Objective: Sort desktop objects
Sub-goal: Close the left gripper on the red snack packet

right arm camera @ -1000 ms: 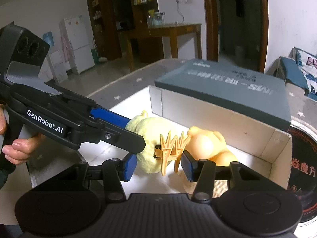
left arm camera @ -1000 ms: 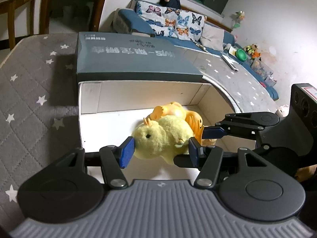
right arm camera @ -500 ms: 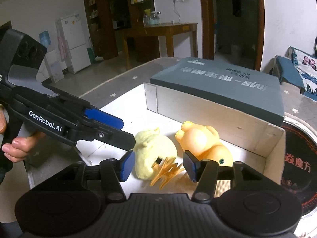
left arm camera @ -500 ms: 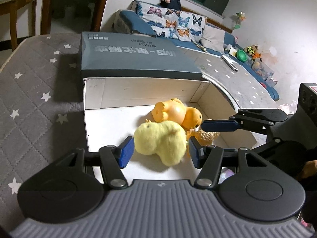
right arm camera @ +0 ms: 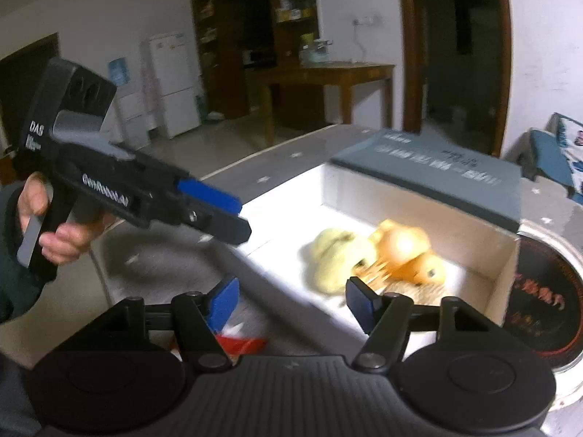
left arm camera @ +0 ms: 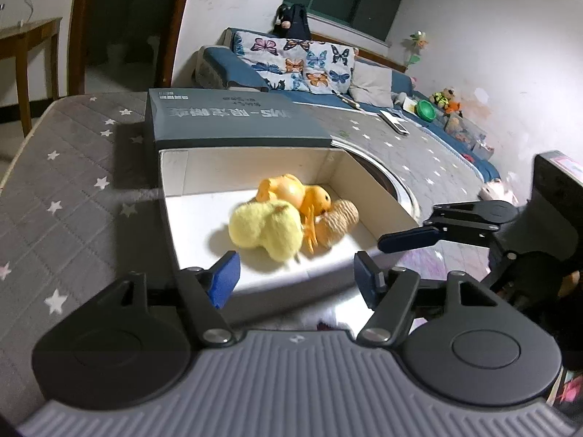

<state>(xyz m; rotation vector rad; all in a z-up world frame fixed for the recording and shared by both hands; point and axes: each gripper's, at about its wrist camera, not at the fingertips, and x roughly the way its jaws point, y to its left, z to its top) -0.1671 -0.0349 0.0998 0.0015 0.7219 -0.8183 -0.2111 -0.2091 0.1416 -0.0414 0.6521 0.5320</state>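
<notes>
An open white box [left arm camera: 371,196] [right arm camera: 419,196] stands on the grey starred tabletop. In it lie a yellow plush chick [left arm camera: 266,229] [right arm camera: 337,253], an orange rubber duck [left arm camera: 295,193] [right arm camera: 408,249], an orange comb-like toy [left arm camera: 309,227] [right arm camera: 375,269] and a tan woven piece [left arm camera: 337,220]. My left gripper [left arm camera: 297,278] is open and empty, held back above the box's near edge. My right gripper [right arm camera: 291,298] is open and empty, also back from the box. The right gripper also shows at the right of the left wrist view [left arm camera: 437,227].
The box's grey lid [left arm camera: 233,116] [right arm camera: 437,178] lies behind the box. A round dark disc with red writing [right arm camera: 546,291] sits right of the box. A red and white item [right arm camera: 240,338] lies under the right gripper. A sofa with butterfly cushions [left arm camera: 302,65] stands behind.
Both grippers have pulled back and away from the box and opened wider. The plush chick and the orange comb-like toy, held a second ago, now lie loose in the box.
</notes>
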